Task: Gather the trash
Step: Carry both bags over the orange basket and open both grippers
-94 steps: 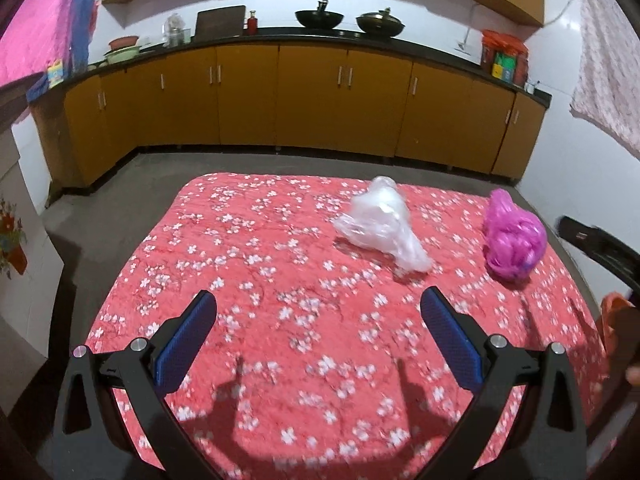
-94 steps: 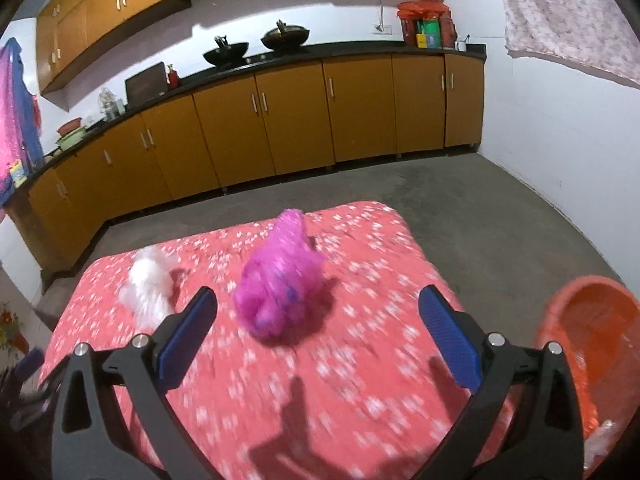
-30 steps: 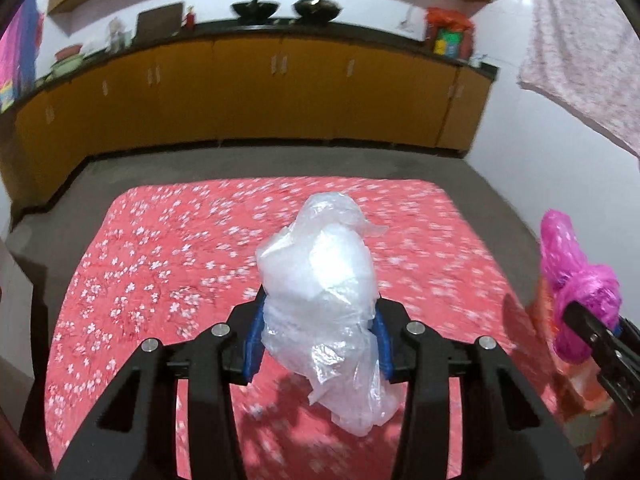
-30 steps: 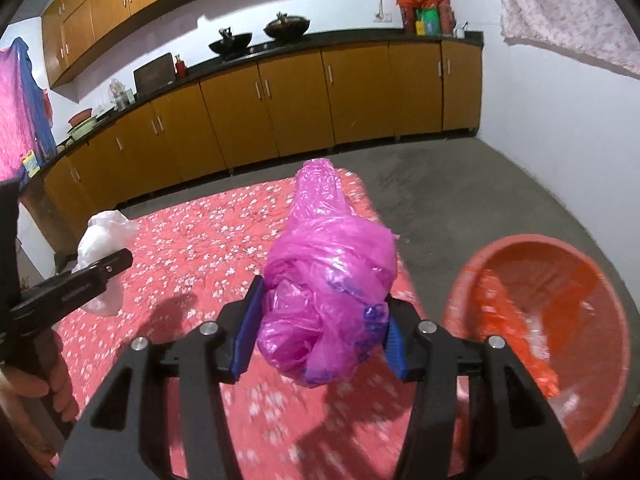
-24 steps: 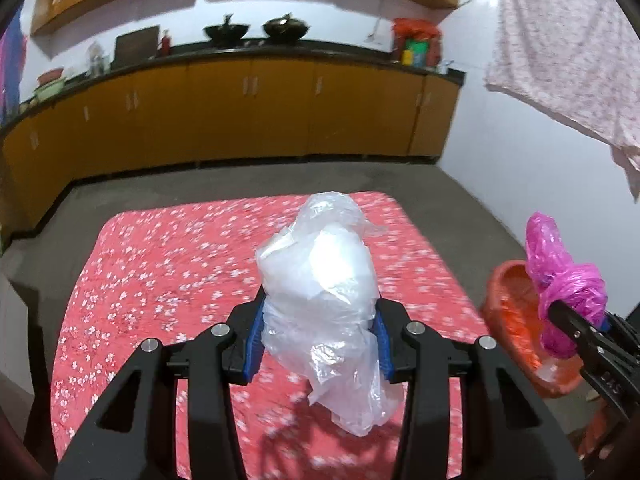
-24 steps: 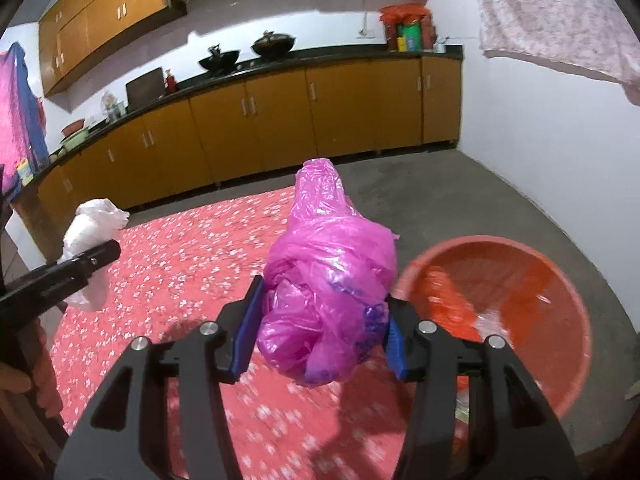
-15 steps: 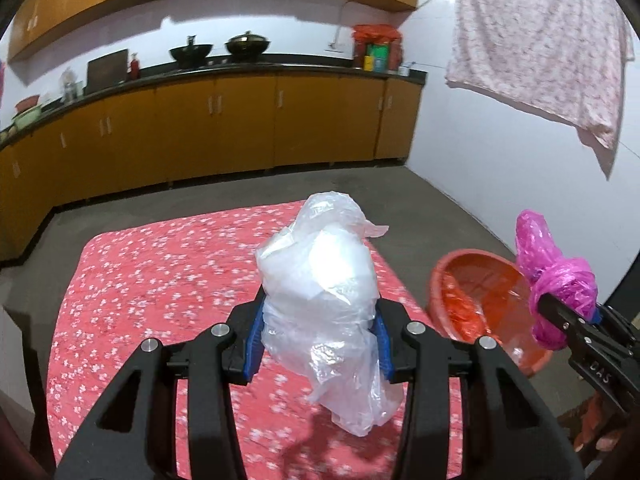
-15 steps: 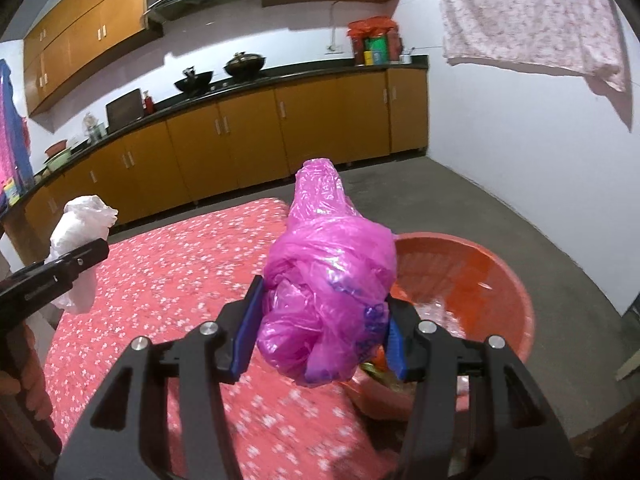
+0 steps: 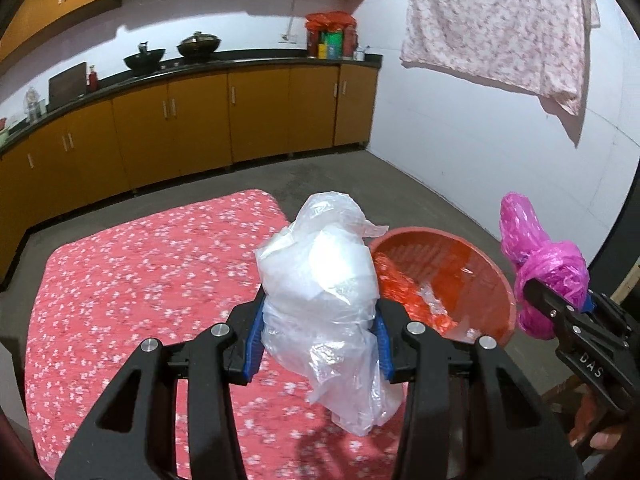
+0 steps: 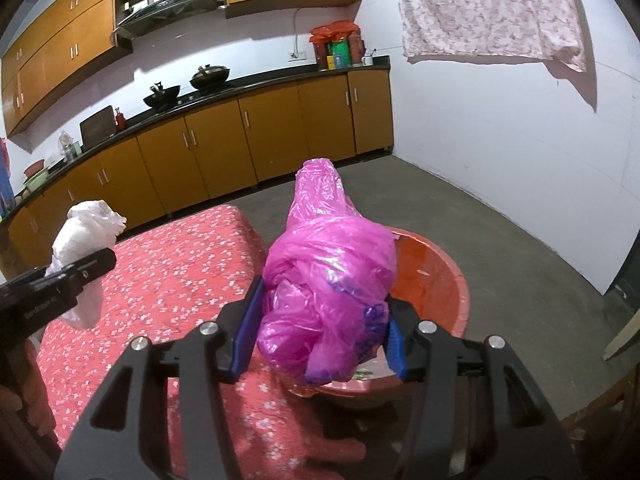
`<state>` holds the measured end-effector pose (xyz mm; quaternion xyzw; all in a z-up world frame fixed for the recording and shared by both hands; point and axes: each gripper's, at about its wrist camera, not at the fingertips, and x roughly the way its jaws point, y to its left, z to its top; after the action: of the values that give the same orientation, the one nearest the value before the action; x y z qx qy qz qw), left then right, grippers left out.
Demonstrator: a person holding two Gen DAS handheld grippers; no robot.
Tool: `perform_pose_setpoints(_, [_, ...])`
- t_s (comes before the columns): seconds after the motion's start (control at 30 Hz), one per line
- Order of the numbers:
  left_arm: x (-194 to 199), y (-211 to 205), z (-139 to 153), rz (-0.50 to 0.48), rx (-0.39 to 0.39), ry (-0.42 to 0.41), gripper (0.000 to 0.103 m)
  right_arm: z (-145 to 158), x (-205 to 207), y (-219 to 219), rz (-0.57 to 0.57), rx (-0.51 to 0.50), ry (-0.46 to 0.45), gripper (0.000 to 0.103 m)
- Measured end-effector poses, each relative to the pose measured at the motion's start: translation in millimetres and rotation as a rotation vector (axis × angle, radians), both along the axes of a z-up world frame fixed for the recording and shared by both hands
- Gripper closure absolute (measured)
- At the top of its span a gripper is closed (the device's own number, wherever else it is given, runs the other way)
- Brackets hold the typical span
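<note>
My left gripper [image 9: 318, 334] is shut on a crumpled clear plastic bag [image 9: 320, 280], held above the right end of the red flowered tablecloth [image 9: 140, 280]. My right gripper [image 10: 320, 330] is shut on a knotted pink plastic bag [image 10: 332, 280], held right in front of the orange tub [image 10: 440, 280]. That orange tub [image 9: 452, 276] stands on the floor off the table's right end, with red and clear scraps inside. In the left wrist view the pink bag [image 9: 540, 272] and right gripper show at the far right. In the right wrist view the clear bag [image 10: 86, 240] shows at the left.
Brown cabinets [image 9: 240, 120] with a dark counter run along the back wall, with woks [image 9: 198, 44] on top. A white wall with a hanging flowered cloth [image 9: 500, 24] stands on the right. Grey concrete floor [image 10: 500, 240] lies beyond the tub.
Both grippers have swung to the right with their bags, from over the table toward the orange tub, which now sits nearer and fuller in both views. Grips unchanged.
</note>
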<state>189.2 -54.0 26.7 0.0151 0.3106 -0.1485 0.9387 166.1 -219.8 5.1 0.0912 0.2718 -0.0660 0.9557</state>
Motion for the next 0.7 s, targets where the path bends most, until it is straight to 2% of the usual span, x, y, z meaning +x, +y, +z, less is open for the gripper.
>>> perform_pose_setpoints(0.37, [2, -48, -11, -0.077, 0.01, 0.025, 0.059, -6, -7, -37, -0.051, 0.009, 0.004, 0.051])
perform_pose_setpoints(0.7, [15, -80, -24, -0.118, 0.009, 0.049, 0.059, -12, 7, -56, -0.079, 0.027, 0.023, 0.051])
